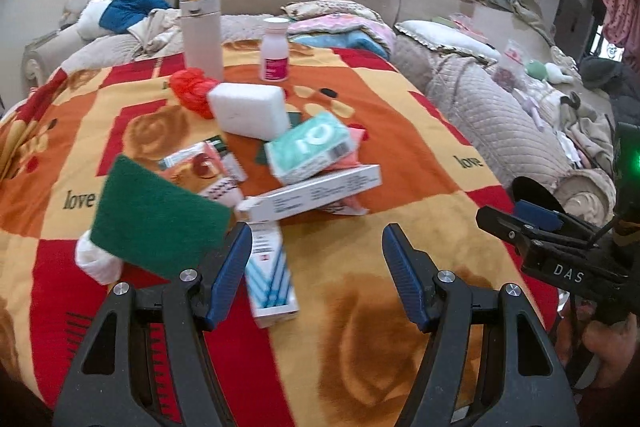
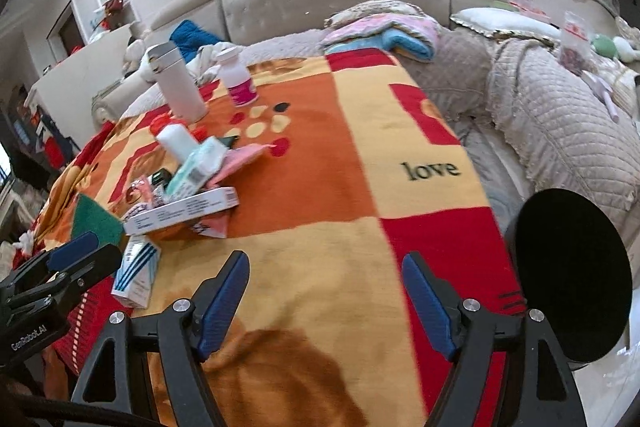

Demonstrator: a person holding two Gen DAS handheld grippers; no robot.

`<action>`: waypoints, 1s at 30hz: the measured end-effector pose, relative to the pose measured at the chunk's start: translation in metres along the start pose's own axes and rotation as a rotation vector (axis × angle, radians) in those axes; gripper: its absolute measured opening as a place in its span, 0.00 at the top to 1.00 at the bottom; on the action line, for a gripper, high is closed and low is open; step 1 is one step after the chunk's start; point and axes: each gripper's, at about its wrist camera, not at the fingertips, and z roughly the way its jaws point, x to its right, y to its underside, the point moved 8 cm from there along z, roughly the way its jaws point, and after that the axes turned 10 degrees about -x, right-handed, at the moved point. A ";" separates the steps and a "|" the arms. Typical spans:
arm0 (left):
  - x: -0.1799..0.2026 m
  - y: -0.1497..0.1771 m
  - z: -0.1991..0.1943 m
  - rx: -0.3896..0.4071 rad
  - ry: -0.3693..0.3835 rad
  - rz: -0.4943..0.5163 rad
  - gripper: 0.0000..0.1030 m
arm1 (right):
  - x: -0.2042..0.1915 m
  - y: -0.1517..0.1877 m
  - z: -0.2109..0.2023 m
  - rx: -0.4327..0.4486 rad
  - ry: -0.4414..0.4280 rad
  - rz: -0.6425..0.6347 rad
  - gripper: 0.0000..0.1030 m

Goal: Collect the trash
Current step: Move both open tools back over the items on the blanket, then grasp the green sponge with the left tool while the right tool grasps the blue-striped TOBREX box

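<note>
Centrally on the red-and-orange patterned blanket (image 1: 360, 267) lies your trash: a long white cardboard box (image 1: 312, 193), a mint tissue packet (image 1: 310, 147), a green scouring pad (image 1: 156, 223) and a blue-striped carton (image 1: 270, 277). Your left tool (image 1: 316, 247) hovers near the carton, fingers apart, empty. Your right tool (image 2: 324, 275) hangs likewise spread, beside a black round bin (image 2: 574, 275).

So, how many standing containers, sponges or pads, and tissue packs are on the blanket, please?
Standing containers: 2, the white flask and the pill bottle.
Sponges or pads: 2, the white sponge and the green scouring pad.
Tissue packs: 1, the teal pack.
Total: 5.
</note>
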 end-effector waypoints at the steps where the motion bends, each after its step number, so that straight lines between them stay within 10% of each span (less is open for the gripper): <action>1: -0.004 0.001 -0.001 0.000 -0.003 -0.007 0.35 | -0.004 0.000 0.001 -0.007 -0.003 -0.006 0.25; 30: -0.154 -0.010 -0.014 -0.002 -0.024 -0.202 0.28 | -0.125 0.008 0.053 -0.197 -0.234 -0.141 0.22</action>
